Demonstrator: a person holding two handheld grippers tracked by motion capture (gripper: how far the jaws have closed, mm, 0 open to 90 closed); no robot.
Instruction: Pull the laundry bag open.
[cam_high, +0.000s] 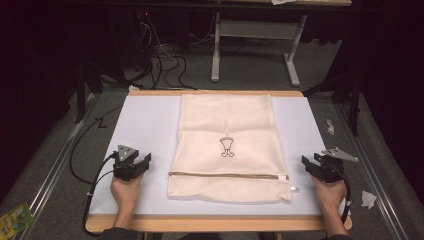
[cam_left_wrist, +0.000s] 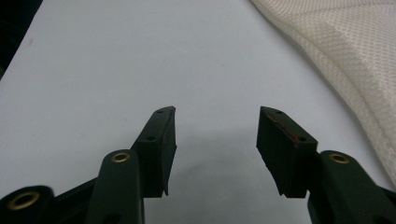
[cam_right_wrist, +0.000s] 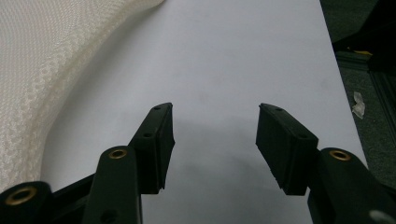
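A cream mesh laundry bag lies flat in the middle of the white table top. A small black logo marks its centre, and a zipper runs across it near the front edge. My left gripper rests on the table left of the bag, open with nothing between its jaws. In the left gripper view the gripper points over bare table, with the bag's edge to the right. My right gripper sits right of the bag, open and empty. In the right gripper view the gripper has the bag at the left.
Behind the table stand a grey desk frame and loose cables on the carpet. Paper scraps lie on the floor at the right, and a green packet at the lower left. The table's wooden front rim runs between the person's forearms.
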